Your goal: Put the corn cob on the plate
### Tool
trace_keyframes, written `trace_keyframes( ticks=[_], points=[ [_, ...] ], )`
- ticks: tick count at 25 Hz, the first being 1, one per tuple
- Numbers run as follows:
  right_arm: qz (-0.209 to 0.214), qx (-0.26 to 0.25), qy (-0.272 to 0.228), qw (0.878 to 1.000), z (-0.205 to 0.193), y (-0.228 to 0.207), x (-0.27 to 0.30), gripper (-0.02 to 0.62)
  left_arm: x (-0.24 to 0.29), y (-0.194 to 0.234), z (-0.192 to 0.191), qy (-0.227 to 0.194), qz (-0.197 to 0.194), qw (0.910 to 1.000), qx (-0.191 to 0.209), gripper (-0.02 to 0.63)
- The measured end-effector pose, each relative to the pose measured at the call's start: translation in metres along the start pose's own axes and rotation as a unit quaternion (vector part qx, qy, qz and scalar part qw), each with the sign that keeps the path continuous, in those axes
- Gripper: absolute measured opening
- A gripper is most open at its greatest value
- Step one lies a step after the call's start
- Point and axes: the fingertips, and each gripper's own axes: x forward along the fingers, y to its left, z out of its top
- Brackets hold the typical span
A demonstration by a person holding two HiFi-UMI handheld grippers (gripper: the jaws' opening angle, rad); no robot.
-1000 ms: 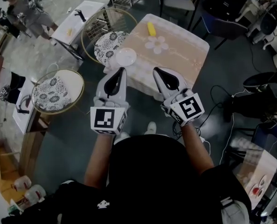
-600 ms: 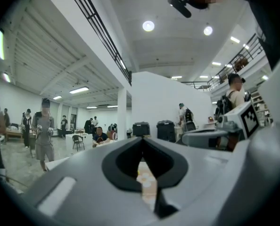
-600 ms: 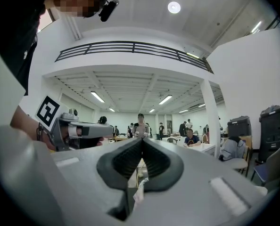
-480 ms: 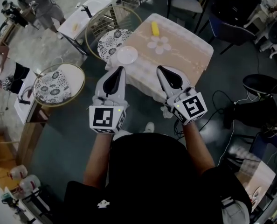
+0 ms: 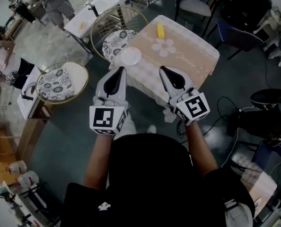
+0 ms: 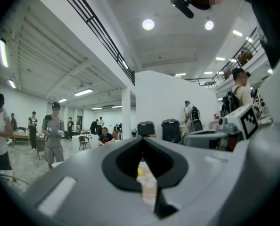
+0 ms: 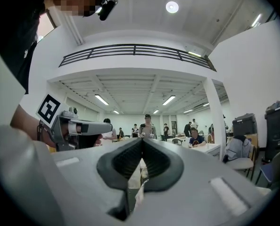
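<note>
The yellow corn cob (image 5: 160, 30) lies at the far edge of a small table with a beige flower-print cloth (image 5: 188, 56). A white plate (image 5: 130, 56) sits at the table's near left corner. My left gripper (image 5: 120, 71) and right gripper (image 5: 162, 70) are held side by side short of the table, both shut with nothing in them. In the left gripper view the jaws (image 6: 141, 138) meet, and the corn cob (image 6: 140, 172) shows through the gap below them. In the right gripper view the gripper (image 7: 142, 139) is also shut and empty.
Two round gold-rimmed chairs with patterned cushions (image 5: 118, 42) (image 5: 58, 84) stand left of the table. Beyond them is a white side table (image 5: 91, 13). Chairs (image 5: 197, 4) stand behind the table, and cables (image 5: 222, 112) trail on the floor at right. Several people stand at far left.
The head view has shifted, so the table and corn cob sit a little further right in the picture. Both grippers remain shut and side by side.
</note>
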Motion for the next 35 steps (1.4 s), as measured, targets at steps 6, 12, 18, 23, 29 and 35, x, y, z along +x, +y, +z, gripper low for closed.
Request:
trace_keyframes(
  ticks=[6, 12, 18, 23, 29, 35],
  points=[
    [0.001, 0.004, 0.003, 1.0, -0.005, -0.005, 0.002, 0.002, 0.006, 0.002, 0.0, -0.001, 0.003, 1.0, -0.001, 0.009],
    [-0.001, 0.0, 0.006, 1.0, -0.007, -0.008, 0.011, 0.002, 0.014, 0.007, -0.001, -0.006, 0.001, 1.0, -0.007, 0.009],
    [-0.006, 0.005, 0.006, 1.0, -0.01, -0.017, 0.027, 0.002, 0.032, 0.018, -0.012, 0.001, -0.007, 0.9998, -0.016, 0.009],
    [-0.014, 0.005, 0.016, 1.0, -0.016, -0.03, 0.044, 0.002, 0.05, 0.028, -0.015, 0.004, -0.016, 0.9997, -0.018, 0.009],
    [-0.025, 0.009, 0.021, 0.999, -0.018, -0.044, 0.076, 0.002, 0.075, 0.056, -0.018, 0.003, -0.027, 0.9984, -0.049, 0.009],
    [-0.039, 0.008, 0.031, 0.999, -0.019, -0.055, 0.105, 0.002, 0.1, 0.076, -0.021, 0.007, -0.046, 0.9978, -0.047, 0.009]
  ],
)
